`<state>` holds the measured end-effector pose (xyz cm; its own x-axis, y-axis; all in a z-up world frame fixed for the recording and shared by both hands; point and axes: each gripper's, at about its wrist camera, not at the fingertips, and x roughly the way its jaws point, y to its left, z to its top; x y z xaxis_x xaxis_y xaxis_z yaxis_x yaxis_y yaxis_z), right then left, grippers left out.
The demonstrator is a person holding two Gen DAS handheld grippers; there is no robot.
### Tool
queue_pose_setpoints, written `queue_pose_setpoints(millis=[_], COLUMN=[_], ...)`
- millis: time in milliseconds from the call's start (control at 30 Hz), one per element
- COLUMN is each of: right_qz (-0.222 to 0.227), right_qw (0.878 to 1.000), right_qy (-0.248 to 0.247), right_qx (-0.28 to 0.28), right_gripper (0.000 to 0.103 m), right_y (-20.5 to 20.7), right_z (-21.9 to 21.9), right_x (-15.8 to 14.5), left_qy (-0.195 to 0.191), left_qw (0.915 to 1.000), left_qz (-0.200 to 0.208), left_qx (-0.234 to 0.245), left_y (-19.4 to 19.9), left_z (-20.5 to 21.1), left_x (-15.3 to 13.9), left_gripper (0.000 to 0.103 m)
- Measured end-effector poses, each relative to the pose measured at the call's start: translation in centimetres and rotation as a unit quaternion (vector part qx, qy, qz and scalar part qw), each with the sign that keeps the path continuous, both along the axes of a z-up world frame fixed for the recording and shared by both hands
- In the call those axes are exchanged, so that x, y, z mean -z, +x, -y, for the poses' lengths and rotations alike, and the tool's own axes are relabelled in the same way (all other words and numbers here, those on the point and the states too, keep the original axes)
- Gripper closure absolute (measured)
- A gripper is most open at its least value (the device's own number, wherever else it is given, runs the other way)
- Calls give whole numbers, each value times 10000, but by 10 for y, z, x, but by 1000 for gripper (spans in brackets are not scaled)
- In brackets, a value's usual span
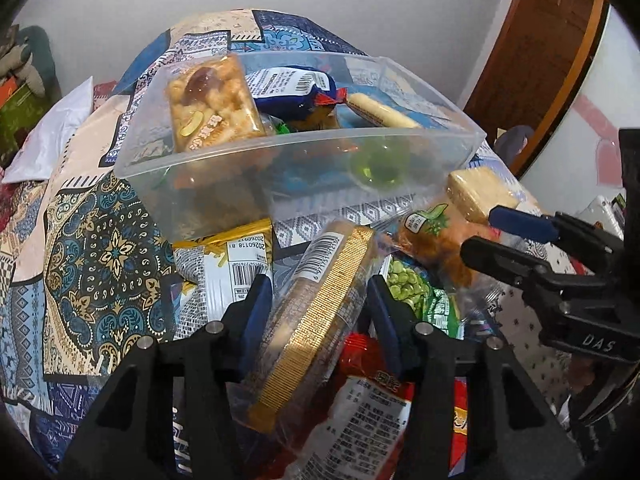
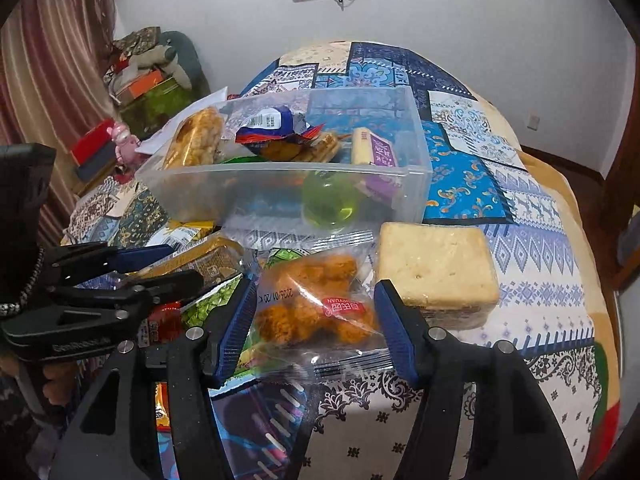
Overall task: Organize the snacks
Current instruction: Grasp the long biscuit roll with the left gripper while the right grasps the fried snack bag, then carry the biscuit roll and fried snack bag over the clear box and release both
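A clear plastic bin (image 1: 304, 152) (image 2: 280, 184) stands on the patterned cloth and holds several snacks, among them a rice-puff bar (image 1: 212, 108) and a blue packet (image 1: 296, 88). A heap of loose snacks lies in front of it. My left gripper (image 1: 320, 300) stands open around a gold-edged cookie pack (image 1: 320, 312); I cannot tell if the pads touch it. My right gripper (image 2: 316, 312) is open around a clear bag of orange fried pieces (image 2: 312, 304). A pale wrapped cake block (image 2: 436, 268) lies just right of it.
A green pea packet (image 1: 408, 284), a red packet (image 1: 368, 400) and a yellow packet (image 1: 224, 256) lie in the heap. A white bag (image 1: 48, 136) lies on the cloth at the left. Boxes and a stuffed toy (image 2: 148, 68) sit beyond the table.
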<state>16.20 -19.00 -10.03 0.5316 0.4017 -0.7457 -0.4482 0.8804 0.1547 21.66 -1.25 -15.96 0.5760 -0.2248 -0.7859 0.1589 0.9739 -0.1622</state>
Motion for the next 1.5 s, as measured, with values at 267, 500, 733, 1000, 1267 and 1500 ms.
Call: queue_pose_setpoints(millis=[267, 500, 733, 1000, 1267, 1500], right_qz=[-25, -565, -560, -522, -273, 58], right_qw=[9999, 9980, 9982, 9979, 9983, 9980], right_qy=[-88, 277, 222, 382, 512, 621], right_qx=[-64, -54, -81, 15, 14, 78], right_gripper=[43, 41, 41, 57, 66, 66], right_y=[1, -5, 2, 2, -10, -16], right_z=[-3, 12, 0, 1, 8, 12], right_x=[1, 18, 20, 22, -2, -32], left_qy=[-129, -86, 35, 7, -59, -176], left_qw=[9999, 9998, 9997, 10000, 9995, 9975], left_qz=[-82, -159, -223, -25, 323, 665], left_qx=[32, 94, 81, 64, -45, -167], left_y=[-9, -15, 0, -3, -17, -24], left_z=[-6, -9, 0, -1, -2, -7], left_x=[0, 2, 15, 11, -18, -54], left_gripper=[54, 57, 56, 65, 68, 68])
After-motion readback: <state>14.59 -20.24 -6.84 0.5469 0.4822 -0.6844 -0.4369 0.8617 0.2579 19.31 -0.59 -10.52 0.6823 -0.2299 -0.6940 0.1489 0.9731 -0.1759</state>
